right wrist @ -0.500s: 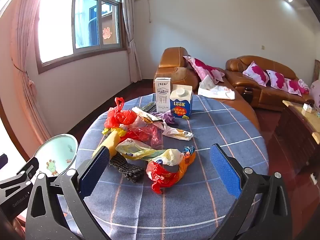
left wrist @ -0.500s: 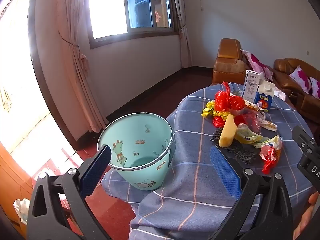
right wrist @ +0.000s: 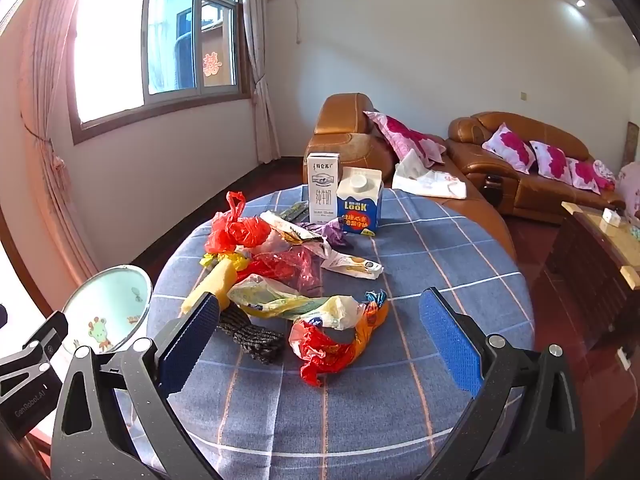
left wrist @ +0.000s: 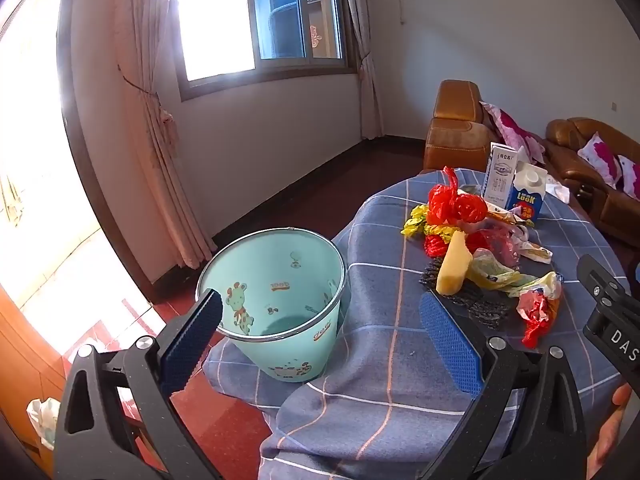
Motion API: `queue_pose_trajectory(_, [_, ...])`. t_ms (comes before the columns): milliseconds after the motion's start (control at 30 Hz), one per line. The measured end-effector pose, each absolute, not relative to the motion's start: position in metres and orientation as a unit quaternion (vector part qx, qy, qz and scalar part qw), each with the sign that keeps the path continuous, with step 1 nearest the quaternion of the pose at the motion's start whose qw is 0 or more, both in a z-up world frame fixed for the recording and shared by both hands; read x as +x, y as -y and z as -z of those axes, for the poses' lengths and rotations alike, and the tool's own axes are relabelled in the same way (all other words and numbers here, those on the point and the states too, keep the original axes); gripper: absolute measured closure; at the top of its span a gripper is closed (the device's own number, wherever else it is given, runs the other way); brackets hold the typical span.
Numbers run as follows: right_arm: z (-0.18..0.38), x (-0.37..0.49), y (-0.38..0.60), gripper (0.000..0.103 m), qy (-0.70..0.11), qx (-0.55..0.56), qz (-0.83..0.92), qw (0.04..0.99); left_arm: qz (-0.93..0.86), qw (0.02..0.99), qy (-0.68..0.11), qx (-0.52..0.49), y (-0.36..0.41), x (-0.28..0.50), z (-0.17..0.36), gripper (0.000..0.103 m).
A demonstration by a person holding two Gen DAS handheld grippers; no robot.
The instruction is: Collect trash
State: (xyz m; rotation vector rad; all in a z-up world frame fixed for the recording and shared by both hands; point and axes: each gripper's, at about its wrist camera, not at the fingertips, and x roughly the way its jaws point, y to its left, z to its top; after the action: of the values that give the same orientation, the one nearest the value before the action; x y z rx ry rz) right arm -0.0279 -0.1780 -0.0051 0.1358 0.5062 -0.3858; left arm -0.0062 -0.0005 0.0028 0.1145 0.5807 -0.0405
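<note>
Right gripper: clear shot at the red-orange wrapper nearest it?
Probably yes. The right gripper is open and empty, and the red-orange wrapper lies on the tablecloth straight ahead between its fingers, nothing on top. The pale bag touches its far end.

Right tool [left wrist: 612,320] cut off by frame edge.

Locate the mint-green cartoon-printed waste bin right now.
The mint-green cartoon-printed waste bin stands at the left edge of the blue checked tablecloth, ahead of the left gripper; the right wrist view shows it far left.
</note>
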Motion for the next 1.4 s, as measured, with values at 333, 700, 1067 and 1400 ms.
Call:
queue_pose_trajectory(333, [0.0058,-0.0271,0.1741,0.005,-0.248,0.061,0.198,0.946,0.022,0.957,-0.285,0.056,-0.0001,-0.0077,-0.0041,0.006])
queue_pose_trajectory(700, [0.0031,-0.0285,0.1726,0.005,-0.245,0.063,0.194,0.948,0.021,0.957,-0.285,0.056,-0.0003,-0.0077,-0.0038,0.006])
queue_pose_trajectory(1067, [0.0031,-0.029,0.1727,0.005,-0.245,0.063,0.193,0.948,0.021,0.957,-0.285,0.056,0.0002,-0.0077,-0.0041,0.006])
queue_pose_trajectory(1400, [0.004,-0.029,0.1721,0.005,-0.246,0.064,0.193,0.948,0.022,0.957,-0.285,0.055,0.0001,-0.008,-0.0047,0.006])
